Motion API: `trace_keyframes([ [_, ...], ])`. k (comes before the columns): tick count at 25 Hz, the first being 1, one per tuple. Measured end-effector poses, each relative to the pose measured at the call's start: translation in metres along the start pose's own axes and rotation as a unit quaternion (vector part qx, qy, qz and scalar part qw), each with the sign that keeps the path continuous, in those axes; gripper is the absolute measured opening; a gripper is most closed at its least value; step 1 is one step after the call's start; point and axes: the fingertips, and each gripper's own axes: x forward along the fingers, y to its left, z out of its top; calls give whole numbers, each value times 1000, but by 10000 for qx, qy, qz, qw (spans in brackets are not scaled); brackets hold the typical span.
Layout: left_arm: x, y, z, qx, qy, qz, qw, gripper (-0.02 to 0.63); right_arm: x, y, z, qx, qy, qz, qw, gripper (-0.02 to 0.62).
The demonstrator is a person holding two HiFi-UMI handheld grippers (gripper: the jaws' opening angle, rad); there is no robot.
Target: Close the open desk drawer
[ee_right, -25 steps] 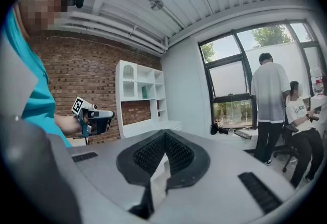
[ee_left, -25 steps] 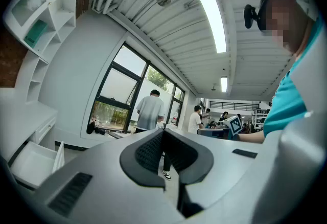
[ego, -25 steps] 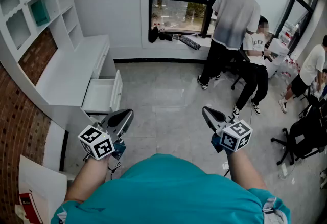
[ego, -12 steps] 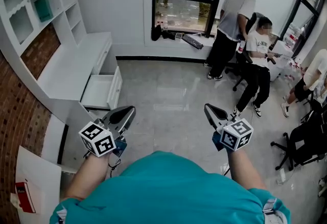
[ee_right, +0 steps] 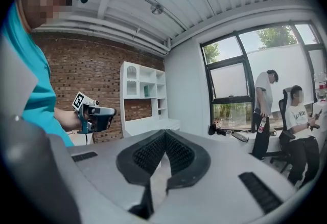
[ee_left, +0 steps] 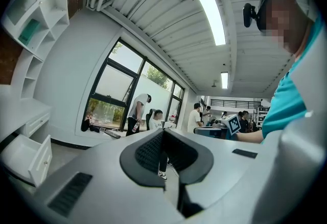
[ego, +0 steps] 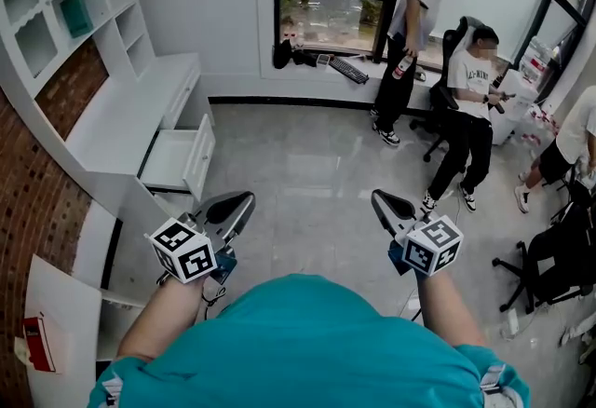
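1. Pointing up the frame in the head view, the left tongs (ego: 233,208) sit at lower left. Their two dark pads are pressed together with nothing between them, and the left gripper view shows the tips meeting.
2. The right tongs (ego: 386,208) sit at lower right, also closed tight and empty, as the right gripper view confirms.
3. Both are held out by the wearer of the teal shirt (ego: 307,341) that fills the bottom centre of the frame.
4. The two tongs hang well apart from each other over the grey tiled floor (ego: 307,164) and touch nothing.
5. The drawer (ego: 175,161) lies up and to the left of the left tongs, near them but clearly apart. It stands pulled out of the white counter (ego: 121,117) along the left edge, its front panel towards the open floor.
6. White shelves (ego: 42,34) rise above the counter at upper left, against a brick wall (ego: 33,210).
7. At top centre is a window (ego: 326,10) with a keyboard (ego: 347,71) on its sill.
8. To the right of the window, a standing person (ego: 417,15) holds a bottle (ego: 402,67), and a seated person (ego: 470,99) sits beside them.
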Motion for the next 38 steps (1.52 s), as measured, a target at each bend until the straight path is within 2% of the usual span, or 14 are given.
trace_keyframes([
  [8,26,5,-5,-16,151,-5,9999,15,1,-26,-13,131,77,-9,9999,21],
  [14,45,48,0,-83,171,-114,9998,15,42,-41,-10,109,180,-47,9998,21],
  [20,72,141,11,-193,130,-382,9990,15,122,-63,1,51,189,-285,9994,20],
  [28,127,282,59,-78,251,-846,9961,15,263,-98,44,63,-47,-521,9986,21],
  [33,145,355,84,-44,295,-922,9953,15,340,-113,60,74,-6,-556,9984,20],
  [38,153,410,91,-153,308,-884,9955,15,394,-130,64,97,119,-560,9983,21],
])
